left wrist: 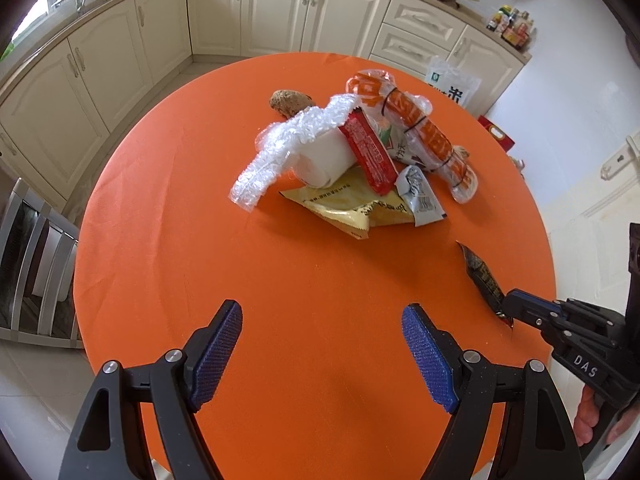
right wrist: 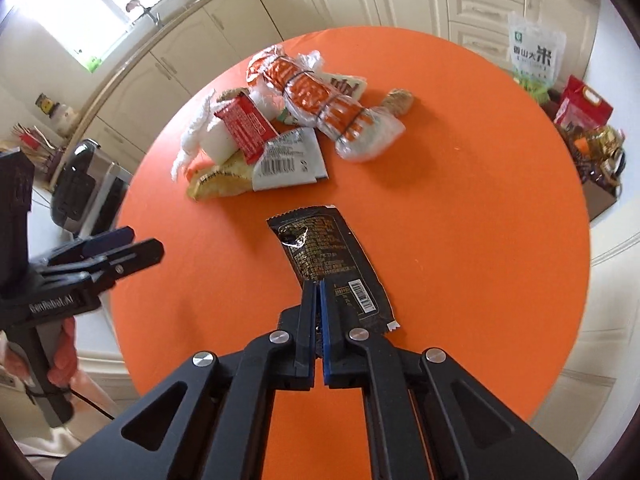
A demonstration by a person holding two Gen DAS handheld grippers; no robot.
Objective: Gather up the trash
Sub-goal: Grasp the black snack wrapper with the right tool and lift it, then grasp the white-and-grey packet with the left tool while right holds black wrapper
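- Where cream kitchen cabinets curve behind, round orange table carries a trash pile.
- Right gripper clenched on black wrapper.
- Left gripper released, empty.

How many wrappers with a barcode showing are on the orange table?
2. A silver wrapper lies at the near edge of the trash pile. A black wrapper lies apart from it, nearer, pinched in the right gripper's jaws. Others may be hidden in the pile.
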